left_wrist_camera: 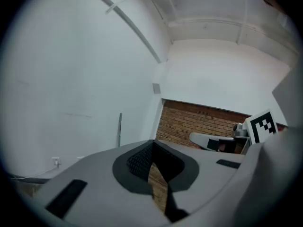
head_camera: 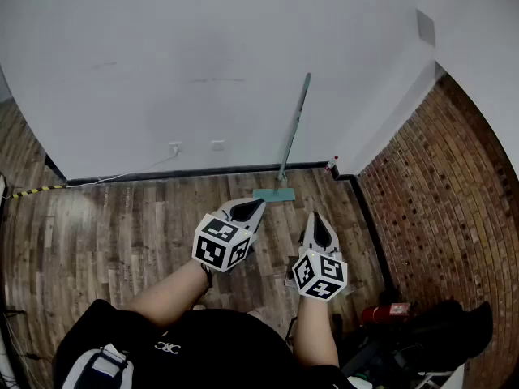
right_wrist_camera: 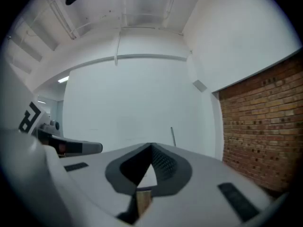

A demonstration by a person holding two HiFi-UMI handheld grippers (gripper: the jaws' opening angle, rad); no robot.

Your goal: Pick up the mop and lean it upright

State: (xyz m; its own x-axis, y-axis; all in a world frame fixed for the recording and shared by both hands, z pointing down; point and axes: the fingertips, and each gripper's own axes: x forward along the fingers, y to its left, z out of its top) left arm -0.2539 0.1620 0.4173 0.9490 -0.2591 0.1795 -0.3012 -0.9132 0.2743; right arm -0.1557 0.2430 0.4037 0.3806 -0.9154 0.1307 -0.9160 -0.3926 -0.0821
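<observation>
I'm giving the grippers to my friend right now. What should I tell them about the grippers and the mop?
Left gripper: jaws together, nothing in them, held above the floor.
Right gripper: jaws together, also empty.
Mop: it leans on the white wall, with its flat head on the floor at the wall's foot. Neither gripper touches it.
Done: the mop is up and leaning.
Left: probably nothing, except maybe a look to check that it does not slide.
</observation>
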